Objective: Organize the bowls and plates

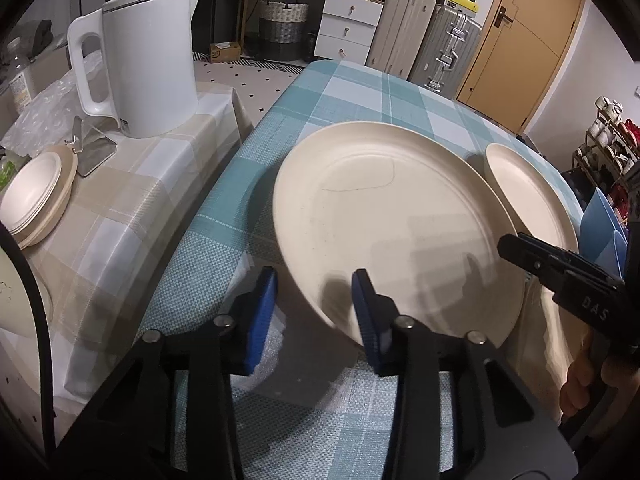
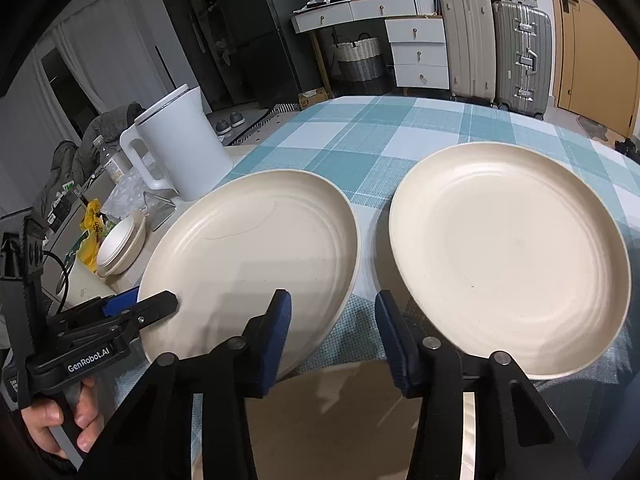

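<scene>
Two cream plates lie side by side on the teal checked tablecloth (image 2: pixel 360 140). My left gripper (image 1: pixel 316 304) straddles the near rim of the left plate (image 1: pixel 384 216): its right pad lies over the plate, while a gap shows between its left pad and the rim, so it stands open. That gripper (image 2: pixel 140 306) also shows at the left plate (image 2: pixel 256 248) in the right wrist view. My right gripper (image 2: pixel 334 320) is open at the gap between the plates, its left finger before the left plate and its right finger at the rim of the right plate (image 2: pixel 508 256).
On a beige checked table to the left stand a white kettle (image 1: pixel 148 60) and a stack of small cream bowls (image 1: pixel 36 196). Beyond the teal table are suitcases (image 2: pixel 496 44), white drawers (image 2: pixel 420 52) and a door. The table's near edge runs just below both grippers.
</scene>
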The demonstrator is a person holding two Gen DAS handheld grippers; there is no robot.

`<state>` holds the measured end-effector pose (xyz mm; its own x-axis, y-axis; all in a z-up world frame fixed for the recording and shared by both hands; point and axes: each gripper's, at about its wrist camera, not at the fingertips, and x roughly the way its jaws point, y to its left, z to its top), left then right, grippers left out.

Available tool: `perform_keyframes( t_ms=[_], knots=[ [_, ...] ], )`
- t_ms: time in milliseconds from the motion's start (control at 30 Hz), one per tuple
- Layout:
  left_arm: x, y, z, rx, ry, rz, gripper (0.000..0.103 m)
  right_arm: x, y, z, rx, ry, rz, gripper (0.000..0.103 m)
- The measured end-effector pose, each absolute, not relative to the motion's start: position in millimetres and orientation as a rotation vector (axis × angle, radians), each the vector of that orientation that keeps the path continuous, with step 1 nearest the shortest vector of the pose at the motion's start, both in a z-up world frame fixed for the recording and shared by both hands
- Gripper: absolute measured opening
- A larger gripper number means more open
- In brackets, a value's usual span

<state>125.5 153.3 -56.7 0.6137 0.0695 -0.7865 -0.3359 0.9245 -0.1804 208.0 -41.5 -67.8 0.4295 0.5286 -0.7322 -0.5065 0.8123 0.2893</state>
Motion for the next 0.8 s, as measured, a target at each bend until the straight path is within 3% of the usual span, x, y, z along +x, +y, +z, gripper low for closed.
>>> perform_keyframes(
  t_ms=[167, 367, 800],
  knots=[
    [125.0, 152.0, -56.4, -0.340, 0.877, 0.214, 0.026, 211.0, -40.5, -69.7, 0.045, 0.927, 0.648, 0.026],
    [124.6, 151.0, -56.3, -0.336, 0.875, 0.219, 0.026, 211.2, -38.6, -69.8, 0.044, 0.923, 0.639, 0.018],
    [120.1, 152.2, -47.2, -0.306, 0.852, 0.244, 0.024, 206.3, -39.0, -63.2, 0.055, 0.899, 0.652, 0.018]
  ],
)
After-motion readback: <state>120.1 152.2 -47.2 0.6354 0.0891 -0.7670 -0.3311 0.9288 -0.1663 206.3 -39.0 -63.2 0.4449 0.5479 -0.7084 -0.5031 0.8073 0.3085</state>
